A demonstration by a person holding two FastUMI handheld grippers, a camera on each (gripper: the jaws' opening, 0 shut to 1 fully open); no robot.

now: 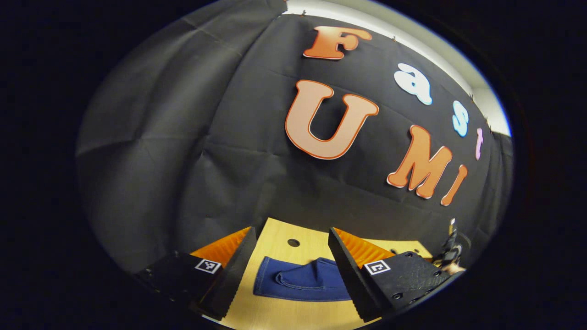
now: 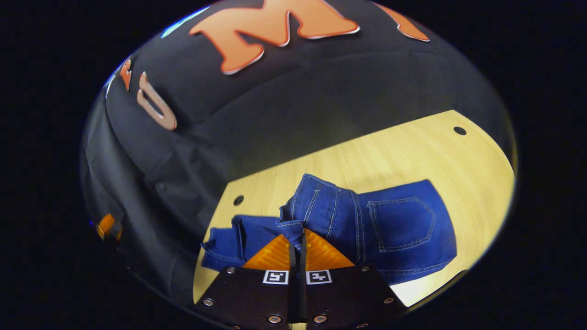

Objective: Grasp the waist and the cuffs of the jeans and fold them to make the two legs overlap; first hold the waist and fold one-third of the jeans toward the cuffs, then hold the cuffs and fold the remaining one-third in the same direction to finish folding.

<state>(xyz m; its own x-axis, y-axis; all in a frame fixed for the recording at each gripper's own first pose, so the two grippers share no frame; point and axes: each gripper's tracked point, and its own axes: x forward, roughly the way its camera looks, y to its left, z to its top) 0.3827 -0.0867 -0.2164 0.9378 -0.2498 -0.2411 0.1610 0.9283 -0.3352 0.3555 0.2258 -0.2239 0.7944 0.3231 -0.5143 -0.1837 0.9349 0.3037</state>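
Right gripper [image 2: 297, 243] clenched on jeans [image 2: 394, 229] edge, lifting it at 6 o'clock; left gripper [image 1: 293, 270] released, empty. Folding incomplete.

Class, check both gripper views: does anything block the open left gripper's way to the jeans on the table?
Nothing visible does. The left gripper is open, with bare table and the jeans lying between its fingers' lines. The right gripper is shut on a raised fold of the jeans.

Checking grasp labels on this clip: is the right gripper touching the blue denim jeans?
Touching. In the right gripper view, the right gripper has its fingers closed together on a raised fold of the blue denim jeans.
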